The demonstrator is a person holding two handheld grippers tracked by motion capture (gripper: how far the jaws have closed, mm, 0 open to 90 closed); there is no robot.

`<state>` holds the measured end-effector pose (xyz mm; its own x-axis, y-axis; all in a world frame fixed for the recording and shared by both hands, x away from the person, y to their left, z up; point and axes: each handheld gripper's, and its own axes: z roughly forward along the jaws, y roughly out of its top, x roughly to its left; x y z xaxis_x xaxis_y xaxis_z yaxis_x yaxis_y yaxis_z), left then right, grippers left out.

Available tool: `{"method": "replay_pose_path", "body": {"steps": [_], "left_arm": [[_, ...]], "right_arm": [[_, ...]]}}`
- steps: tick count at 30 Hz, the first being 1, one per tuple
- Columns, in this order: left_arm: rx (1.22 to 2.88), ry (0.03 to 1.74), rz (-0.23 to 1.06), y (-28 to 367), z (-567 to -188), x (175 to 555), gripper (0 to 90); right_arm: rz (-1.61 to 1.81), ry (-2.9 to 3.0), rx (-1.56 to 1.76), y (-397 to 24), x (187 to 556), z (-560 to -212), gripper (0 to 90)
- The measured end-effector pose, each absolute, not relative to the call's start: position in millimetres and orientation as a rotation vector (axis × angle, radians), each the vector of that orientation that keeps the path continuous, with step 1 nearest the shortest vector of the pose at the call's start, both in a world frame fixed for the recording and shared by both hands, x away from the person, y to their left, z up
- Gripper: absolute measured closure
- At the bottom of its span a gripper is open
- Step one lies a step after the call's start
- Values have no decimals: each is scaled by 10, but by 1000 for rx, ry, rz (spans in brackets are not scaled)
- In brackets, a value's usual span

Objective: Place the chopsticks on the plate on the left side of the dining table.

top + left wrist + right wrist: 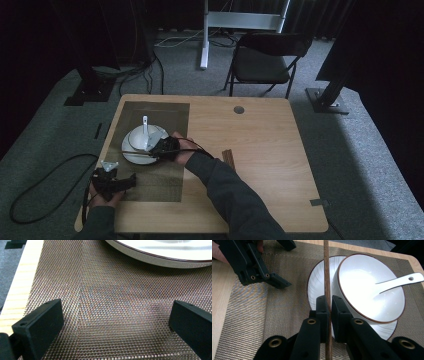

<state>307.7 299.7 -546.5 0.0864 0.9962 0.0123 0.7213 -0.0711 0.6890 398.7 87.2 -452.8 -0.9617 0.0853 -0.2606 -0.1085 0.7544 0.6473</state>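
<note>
Dim room: grey carpet (45, 145), black folding chair (265, 62) beyond wooden table (260, 150), dark curtains (60, 30).

Right tongs (161, 148) hang over the plate (131, 154) and bowl (137, 136), seemingly gripping a thin stick; left tongs (131, 180) rest on the mat (165, 180).

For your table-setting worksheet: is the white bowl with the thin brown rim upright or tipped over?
Upright. The white bowl with the thin brown rim sits mouth-up on the white plate, with a white ceramic spoon resting inside.
</note>
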Motion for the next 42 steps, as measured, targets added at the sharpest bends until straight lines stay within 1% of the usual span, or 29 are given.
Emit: {"method": "replay_pose_path", "body": {"steps": [23, 42], "left_arm": [[1850, 1688, 685, 2998, -5464, 3076, 1], [1850, 1688, 686, 2997, -5464, 3076, 1]], "right_arm": [[920, 2692, -56, 1186, 4009, -4702, 847], [865, 2717, -61, 1234, 4055, -4848, 847]]}}
